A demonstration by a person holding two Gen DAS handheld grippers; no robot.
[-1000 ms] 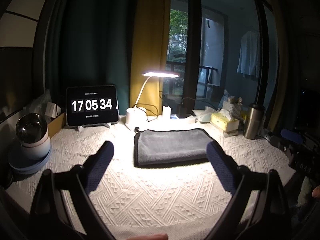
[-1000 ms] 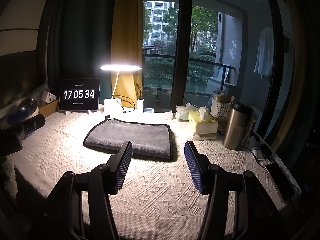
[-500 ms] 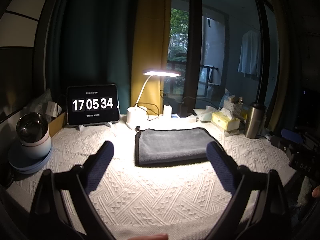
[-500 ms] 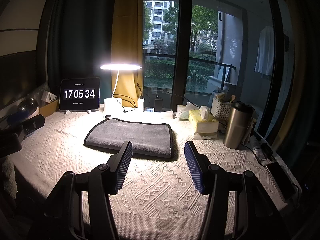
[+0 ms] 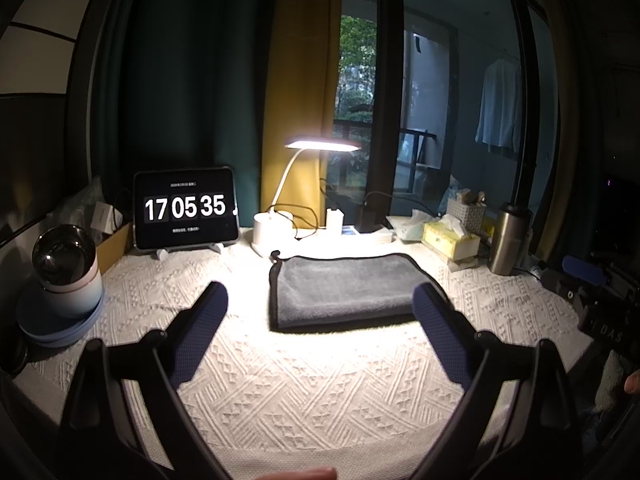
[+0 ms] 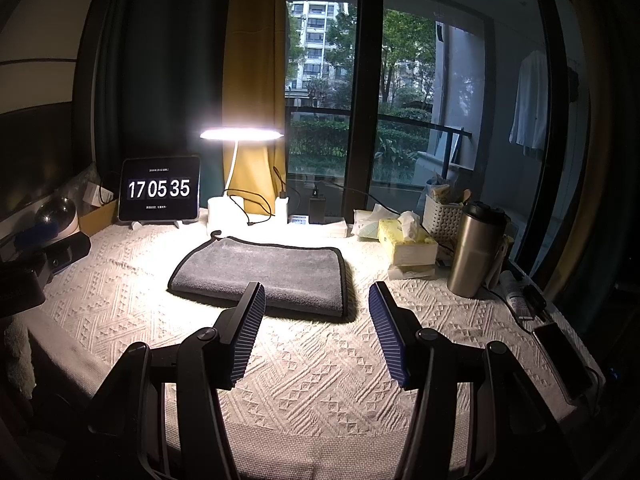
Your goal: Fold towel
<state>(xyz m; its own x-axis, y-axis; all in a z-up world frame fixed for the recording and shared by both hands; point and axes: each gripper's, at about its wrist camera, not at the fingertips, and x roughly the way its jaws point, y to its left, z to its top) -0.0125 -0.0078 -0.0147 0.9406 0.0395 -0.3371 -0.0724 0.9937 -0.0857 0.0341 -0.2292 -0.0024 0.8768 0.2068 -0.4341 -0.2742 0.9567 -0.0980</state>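
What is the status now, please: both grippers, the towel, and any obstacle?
Left gripper open, empty; right gripper open, empty. Grey black-edged towel lies folded flat on white woven tablecloth, untouched. Nothing between grippers and towel.

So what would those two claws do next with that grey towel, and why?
Probably reach forward to the grey towel's near edge. Both the left gripper and right gripper hang open short of it, touching nothing, and it lies flat.

Lit desk lamp [image 6: 241,134], tablet clock [image 6: 159,189], tissue box [image 6: 406,245], probably a steel flask [image 6: 474,251].
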